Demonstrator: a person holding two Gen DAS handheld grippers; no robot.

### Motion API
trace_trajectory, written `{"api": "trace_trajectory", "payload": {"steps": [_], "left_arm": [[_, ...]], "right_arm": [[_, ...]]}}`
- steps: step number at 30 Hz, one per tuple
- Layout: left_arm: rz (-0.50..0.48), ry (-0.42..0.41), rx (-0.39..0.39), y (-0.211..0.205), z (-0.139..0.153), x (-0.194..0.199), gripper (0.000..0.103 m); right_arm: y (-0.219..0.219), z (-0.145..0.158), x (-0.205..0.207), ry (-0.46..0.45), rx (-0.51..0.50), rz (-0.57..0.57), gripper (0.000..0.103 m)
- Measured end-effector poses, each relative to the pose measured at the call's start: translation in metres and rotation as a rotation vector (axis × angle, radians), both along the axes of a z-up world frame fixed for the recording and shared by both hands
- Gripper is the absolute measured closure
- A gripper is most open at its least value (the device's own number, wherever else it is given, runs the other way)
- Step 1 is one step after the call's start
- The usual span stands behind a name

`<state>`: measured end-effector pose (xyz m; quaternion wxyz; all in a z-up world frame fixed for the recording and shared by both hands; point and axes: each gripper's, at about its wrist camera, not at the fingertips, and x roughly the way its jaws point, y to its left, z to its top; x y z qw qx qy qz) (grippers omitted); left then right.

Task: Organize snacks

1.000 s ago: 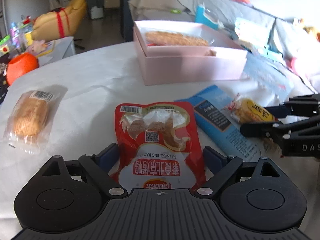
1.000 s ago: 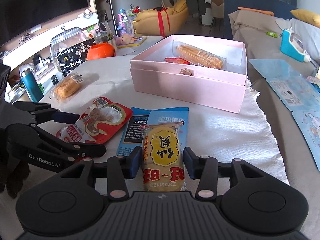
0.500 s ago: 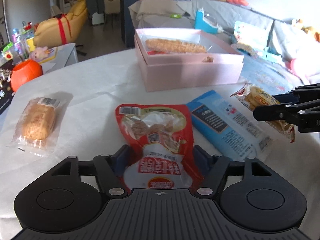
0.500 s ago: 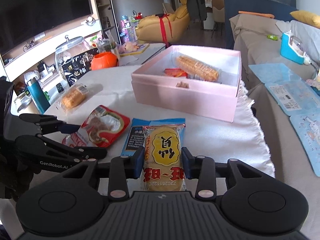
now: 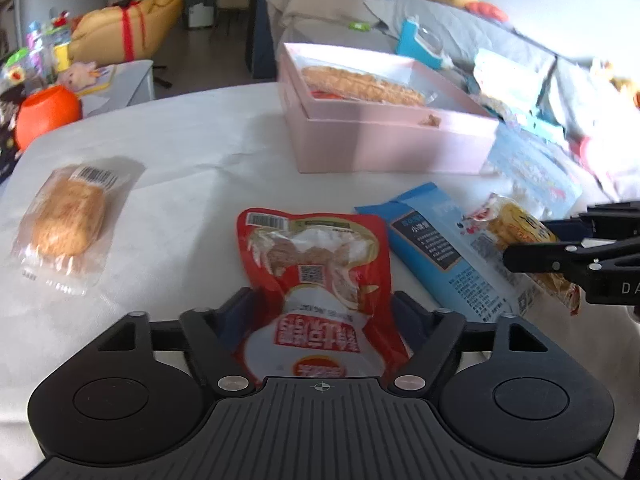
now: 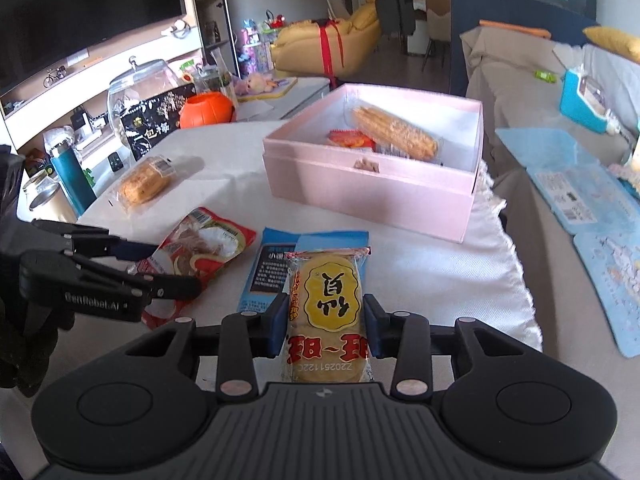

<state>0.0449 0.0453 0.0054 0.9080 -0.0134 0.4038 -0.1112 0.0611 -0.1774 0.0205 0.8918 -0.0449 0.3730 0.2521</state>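
Grip, left: left gripper (image 5: 320, 308) is closed on the near end of the red pouch (image 5: 316, 272); far end droops toward the tablecloth (image 5: 192, 148), whether touching I cannot tell.
Grip, right: right gripper (image 6: 325, 324) is clamped across the yellow cracker pack (image 6: 328, 312) at mid-length, pack held level and off the cloth, pointing at the pink box (image 6: 372, 188).
Reason for hold: both packs are pinched by the near end so the free end leads; judged ready to carry to the box, which is open-topped and already holds a long bread stick (image 6: 394, 138) and a small orange packet (image 6: 352, 140).
Left on cloth: blue packet (image 6: 276, 268) beneath the cracker pack; wrapped bun (image 5: 68, 220) well apart at far left.
Writing: "GenRobot.AI" on the left gripper's side; "Z20251122C" printed on the cracker pack, plus large Chinese characters seen upside down; barcode and QR code on the red pouch; barcode on the bun wrapper.
Hedge: blue packet's small print is blurred, unreadable.
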Motion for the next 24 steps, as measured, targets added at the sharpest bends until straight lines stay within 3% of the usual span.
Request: {"api": "trace_trajectory", "payload": {"steps": [3,6,15,24], "left_arm": [[-0.045,-0.018,0.109,-0.02,-0.005,0.0,0.01],[-0.034,-0.029,0.094,-0.019,-0.007,0.002,0.01],[-0.039,-0.043,0.041,-0.004,0.006,-0.012,0.039],[-0.062,-0.075,0.008,-0.001,0.015,-0.027,0.044]], "right_arm": [[0.005,-0.005,0.002,0.01,-0.009,0.01,0.065],[0.007,-0.007,0.001,0.014,-0.016,0.015,0.065],[-0.002,-0.003,0.001,-0.001,-0.015,-0.007,0.065],[-0.003,0.008,-0.002,-0.031,-0.016,-0.009,0.065]]}}
